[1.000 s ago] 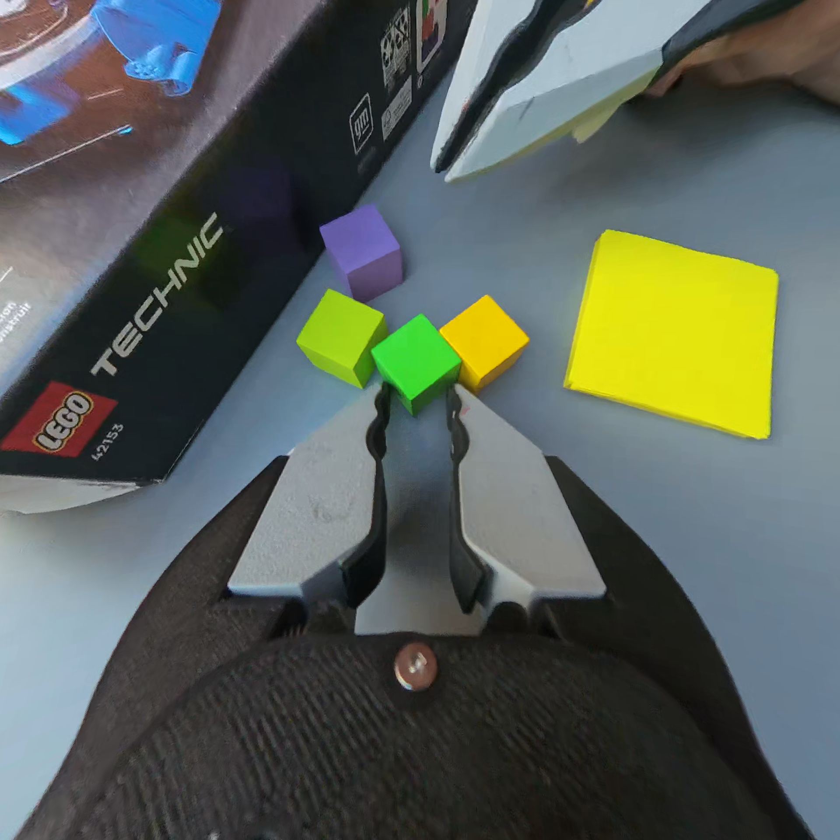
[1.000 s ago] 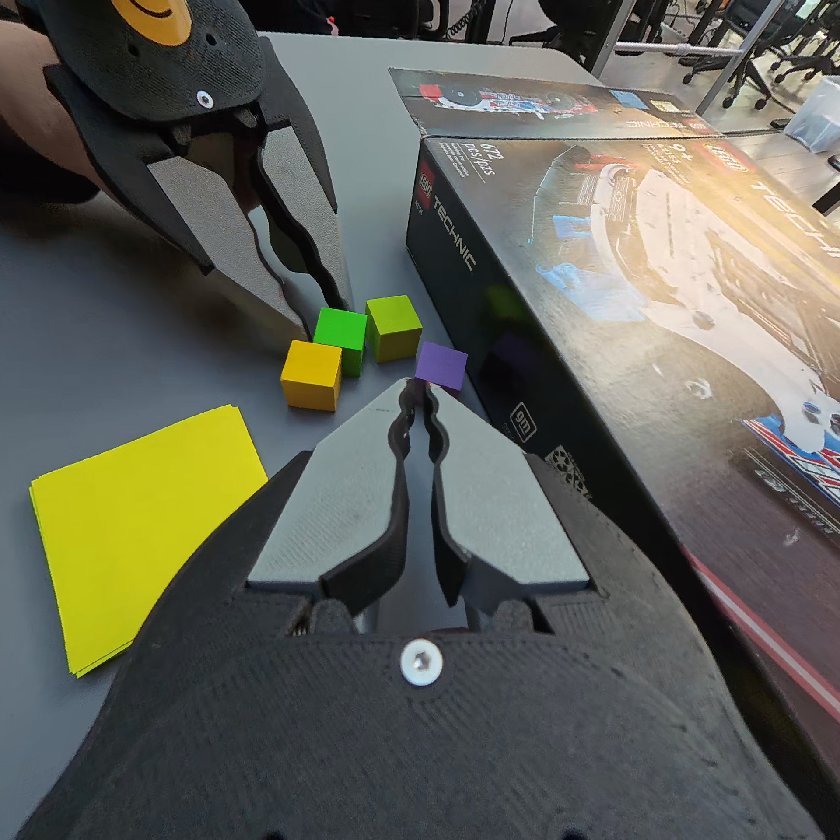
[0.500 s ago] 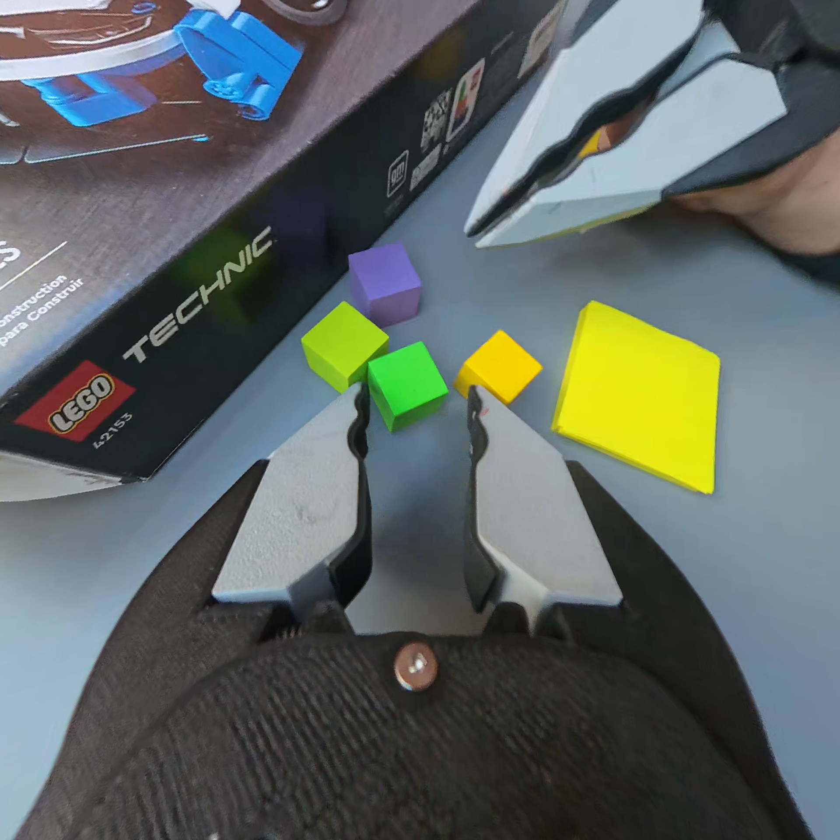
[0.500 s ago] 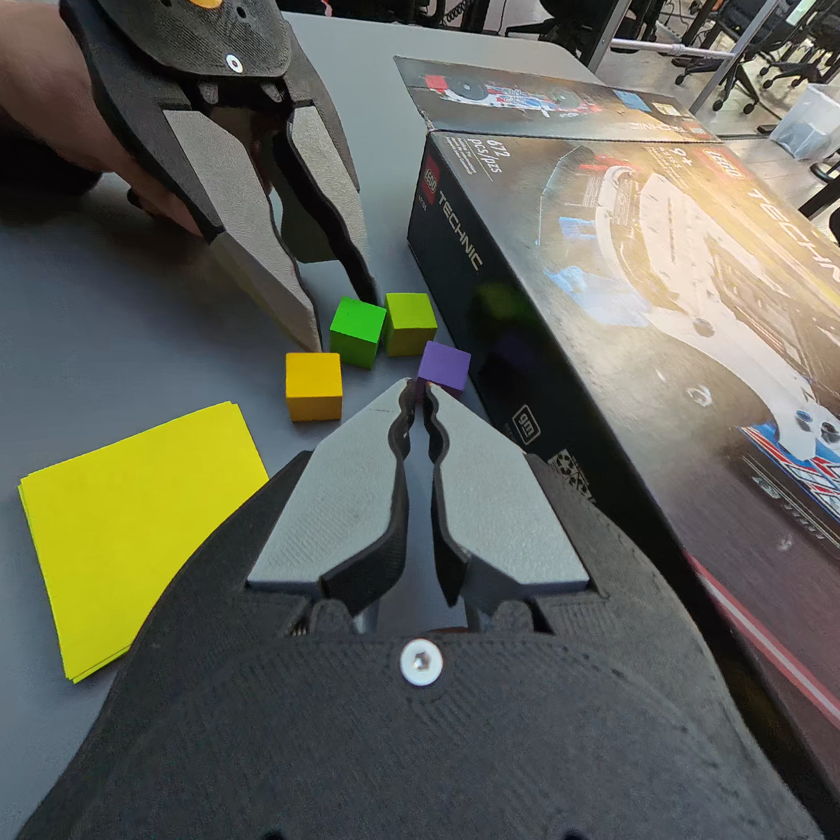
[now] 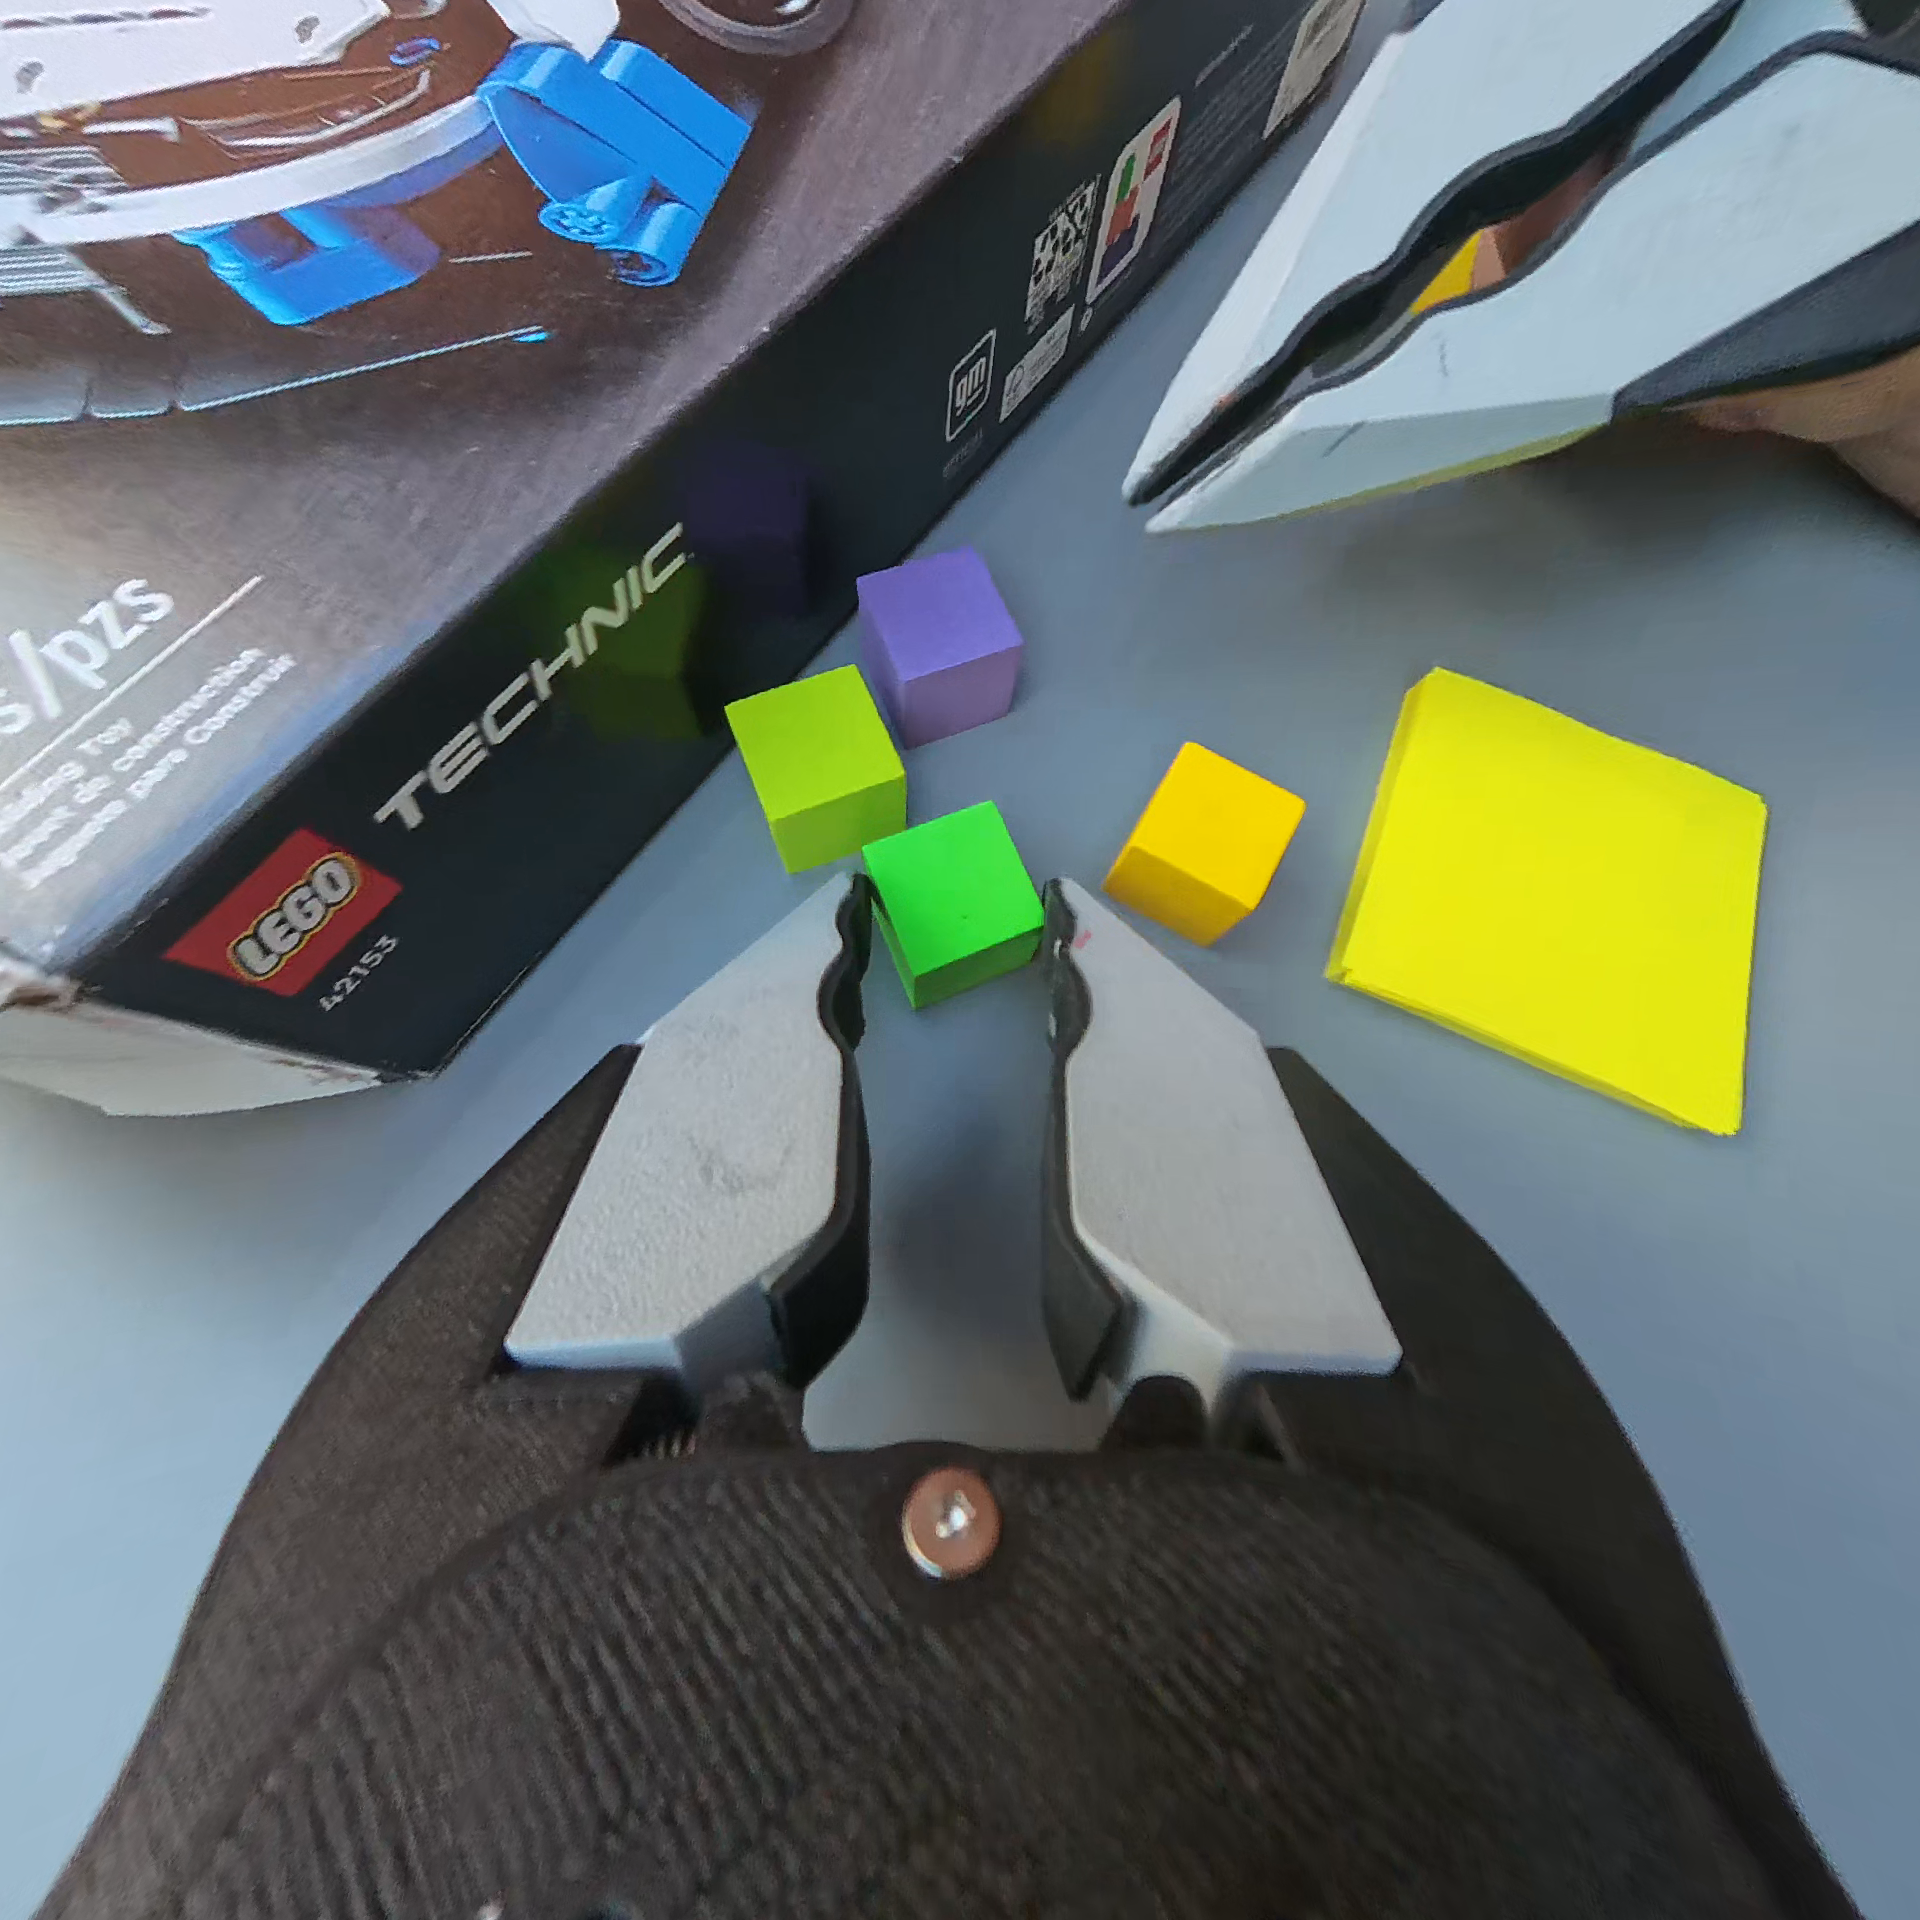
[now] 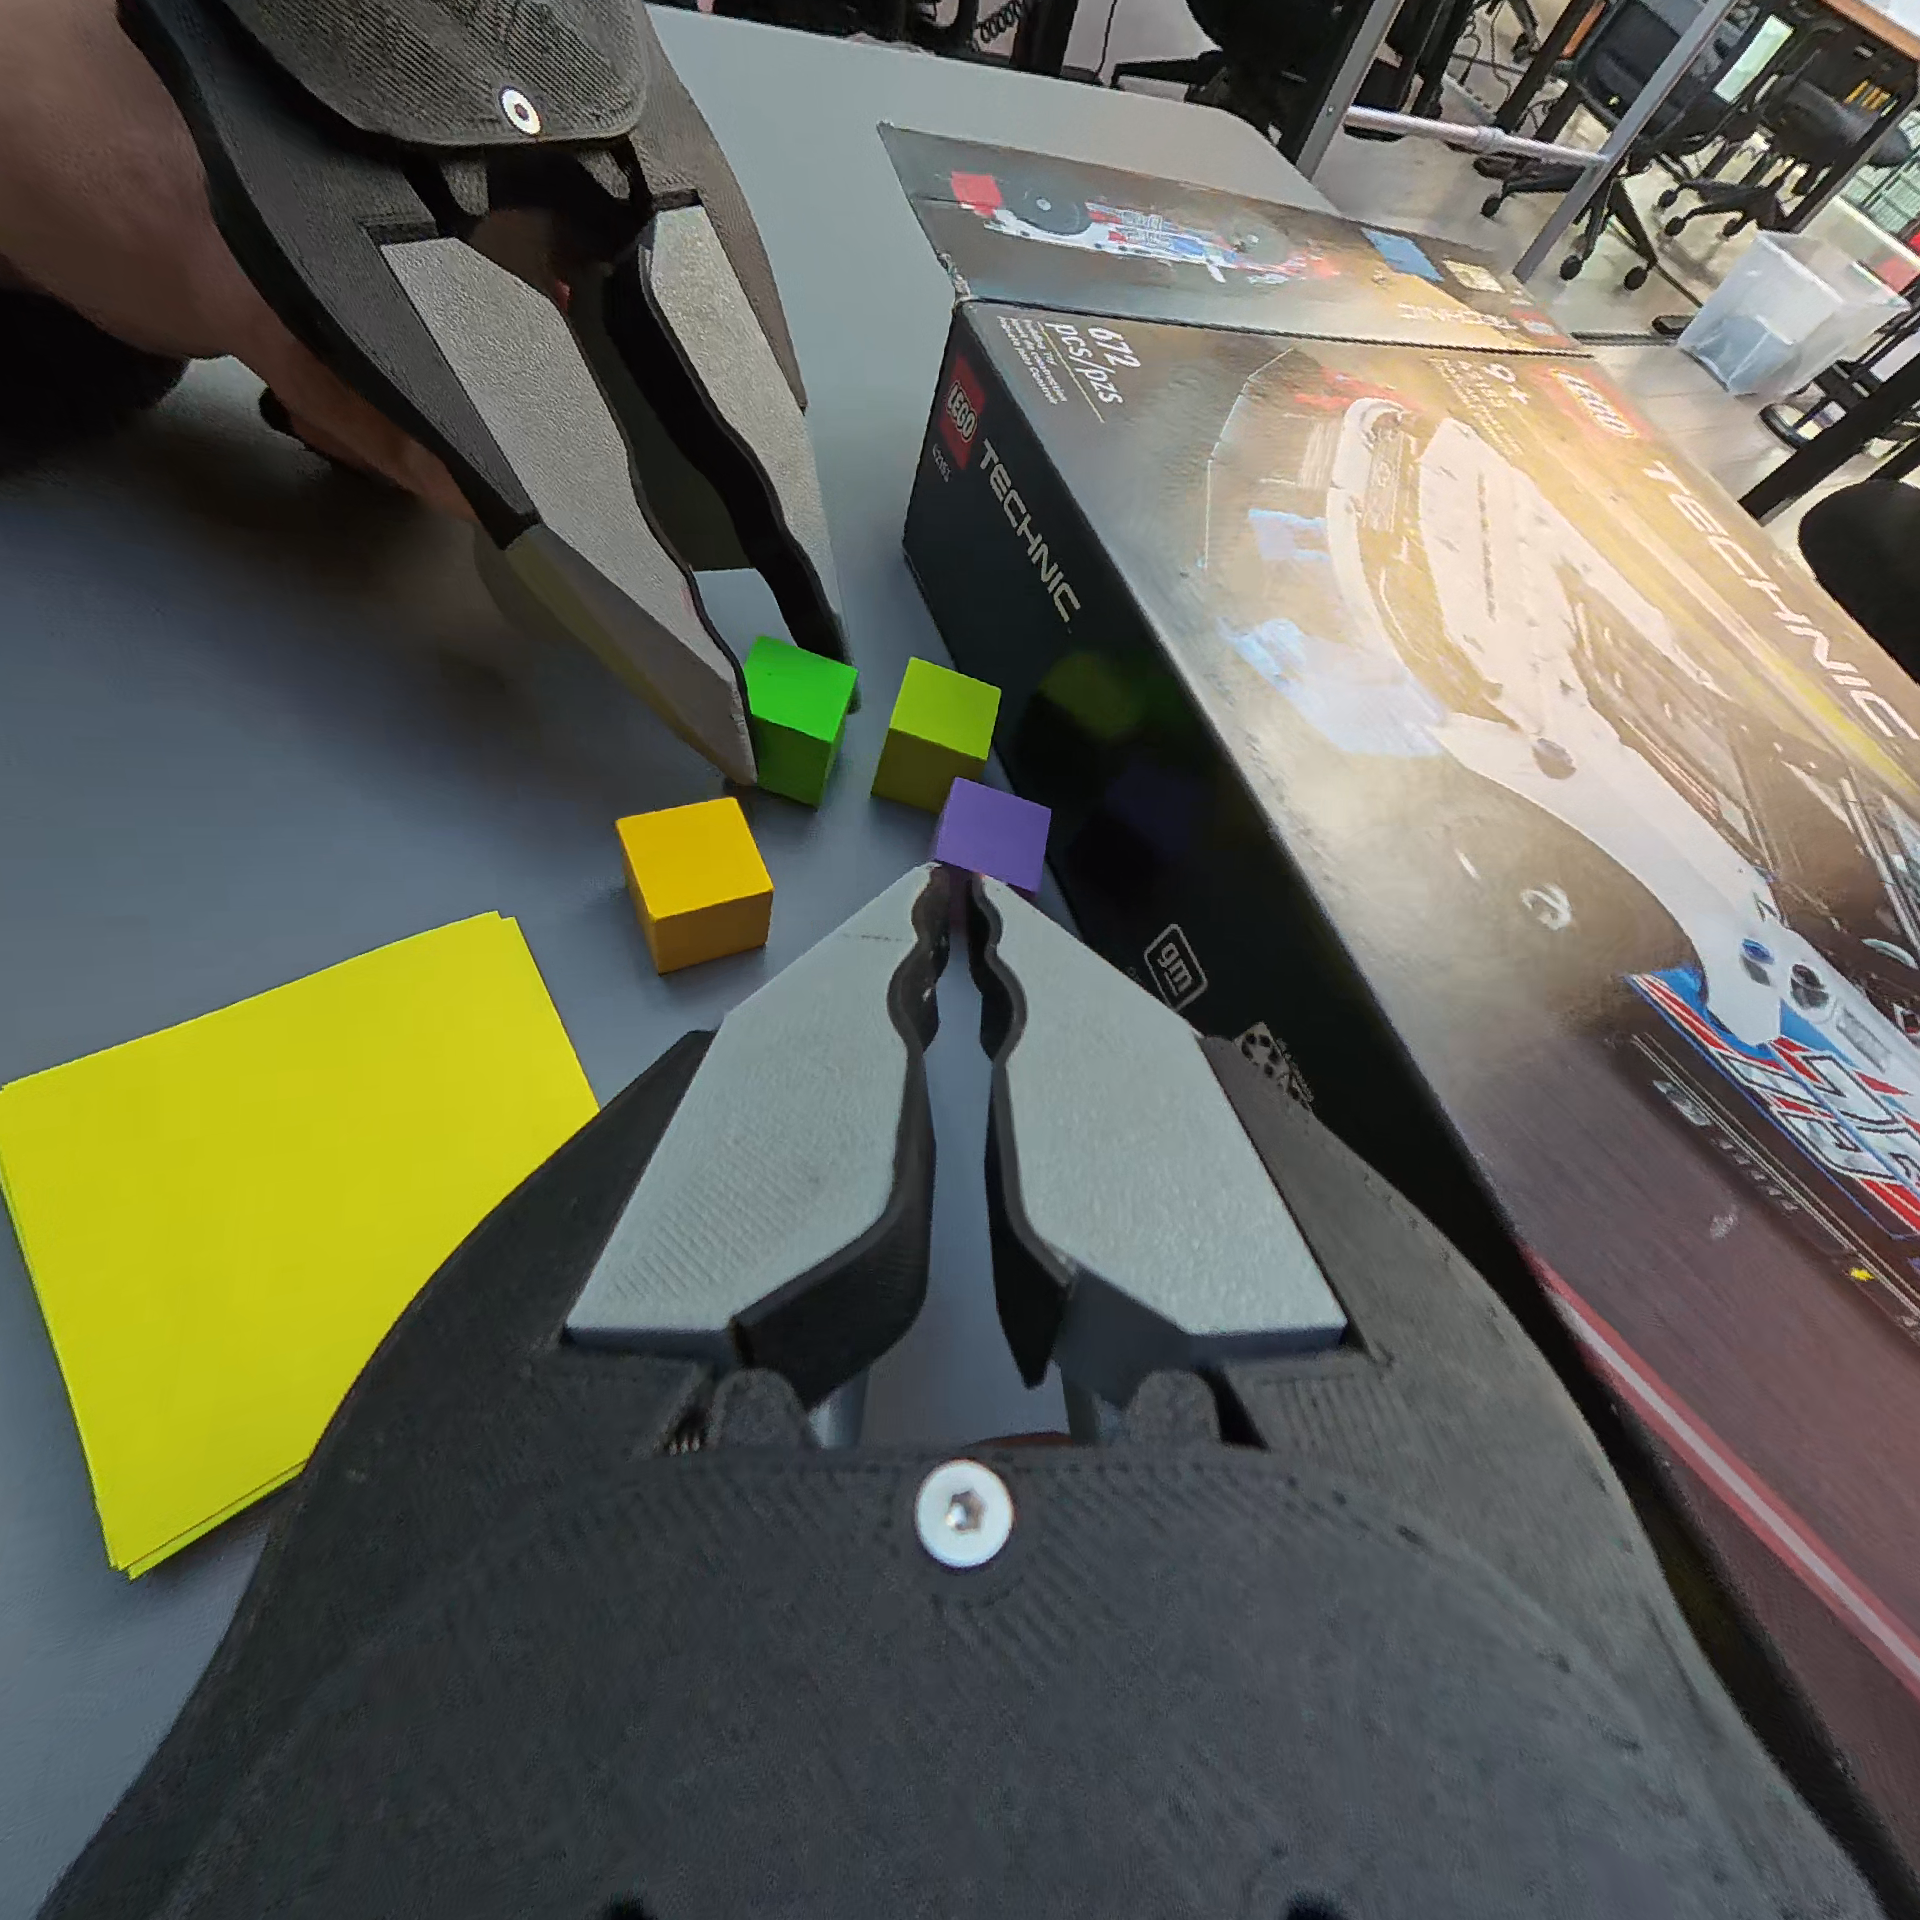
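Green cube [image 5: 956,914], mid-frame, pinched in left gripper [image 5: 953,888], pads on both sides, a bit skewed. Probably better squared flat onto those slick painted faces. Lime [image 5: 816,764], purple [image 5: 935,639], orange [image 5: 1205,836] cubes around. Paper stack [image 5: 1558,894] right, glossy box [image 5: 416,468] upper left. Right gripper [image 6: 951,894] pressed together, just beside purple.

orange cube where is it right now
In the left wrist view the orange cube sits on the grey table, apart, between the bright green cube and the yellow paper pad.

Left gripper [image 5: 951,914] clamps a green cube [image 5: 956,894] — right gripper [image 6: 951,888] shut, bare.
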